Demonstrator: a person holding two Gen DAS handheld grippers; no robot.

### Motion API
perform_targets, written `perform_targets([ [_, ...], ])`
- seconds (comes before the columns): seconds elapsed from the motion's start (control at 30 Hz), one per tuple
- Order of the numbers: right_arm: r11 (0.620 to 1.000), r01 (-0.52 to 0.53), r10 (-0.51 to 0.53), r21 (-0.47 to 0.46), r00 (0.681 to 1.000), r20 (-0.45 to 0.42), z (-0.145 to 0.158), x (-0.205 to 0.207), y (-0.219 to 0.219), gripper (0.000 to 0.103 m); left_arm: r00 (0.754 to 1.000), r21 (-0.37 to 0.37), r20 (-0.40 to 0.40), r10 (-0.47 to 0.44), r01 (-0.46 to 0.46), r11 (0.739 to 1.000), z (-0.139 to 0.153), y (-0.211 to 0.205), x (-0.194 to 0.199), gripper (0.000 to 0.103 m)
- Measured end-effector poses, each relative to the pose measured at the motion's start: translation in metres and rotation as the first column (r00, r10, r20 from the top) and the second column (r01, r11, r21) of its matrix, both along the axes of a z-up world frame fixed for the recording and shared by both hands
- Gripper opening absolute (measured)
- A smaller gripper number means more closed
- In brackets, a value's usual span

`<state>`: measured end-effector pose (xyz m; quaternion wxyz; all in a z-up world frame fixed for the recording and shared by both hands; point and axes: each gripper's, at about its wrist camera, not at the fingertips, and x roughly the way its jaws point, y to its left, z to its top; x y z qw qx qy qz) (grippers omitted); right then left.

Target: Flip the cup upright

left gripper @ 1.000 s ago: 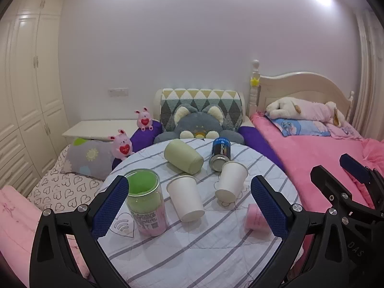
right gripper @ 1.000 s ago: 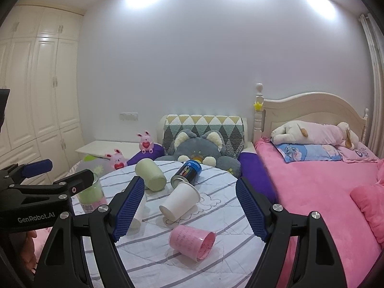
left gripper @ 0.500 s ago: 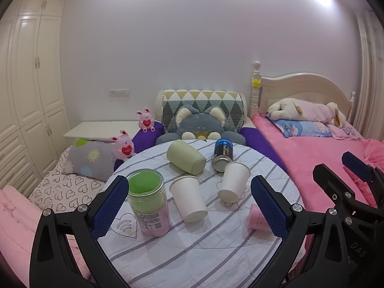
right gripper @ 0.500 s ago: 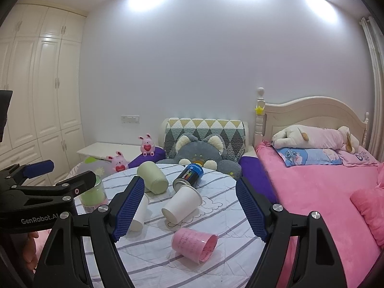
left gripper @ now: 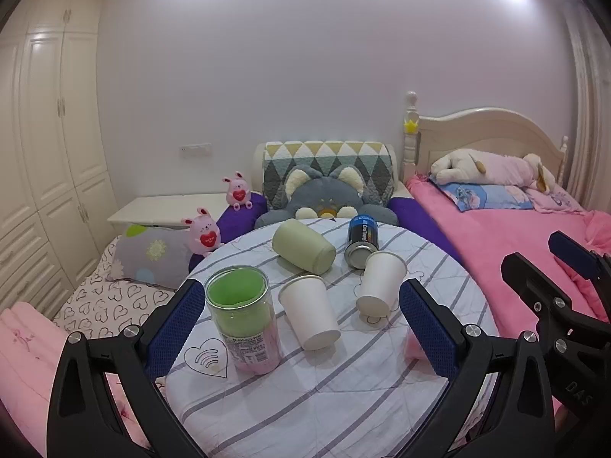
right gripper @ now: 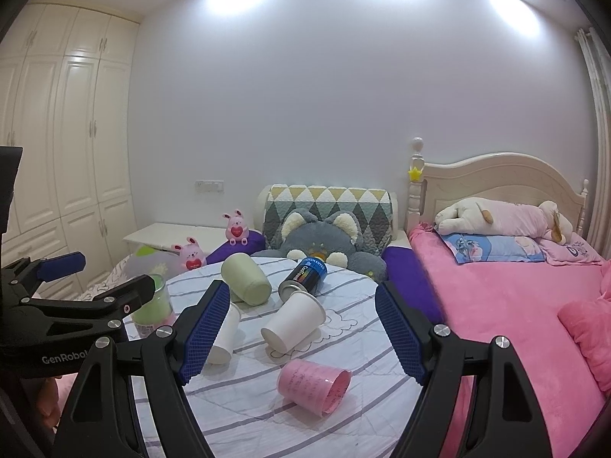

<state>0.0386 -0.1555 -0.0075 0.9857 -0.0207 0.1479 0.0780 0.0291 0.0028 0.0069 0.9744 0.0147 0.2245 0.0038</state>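
Left claw (left gripper: 301,318) released, level above table (left gripper: 343,400); right claw (right gripper: 301,330) released, above tipped pink cup (right gripper: 313,385).

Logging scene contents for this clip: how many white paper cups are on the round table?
2. One white paper cup lies tipped in front of the green cup; the other lies tipped beside the blue can. None seems hidden behind the jar.

Striped cotton-like tablecloth (left gripper: 343,400); matt paper cups (left gripper: 311,311); glossy metal can (right gripper: 305,276); translucent, probably plastic, pink cup (right gripper: 313,385).
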Motion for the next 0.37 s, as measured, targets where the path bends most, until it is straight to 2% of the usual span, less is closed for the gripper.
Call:
perform_targets([
  [0.37,1.0,-0.004,0.004,-0.004,1.0,-0.008,-0.004,0.0002,0.0047,0.08,1.0,-0.017,-0.008,0.003,-0.003,1.0,-0.0039,0.0034,0.0024,0.103],
])
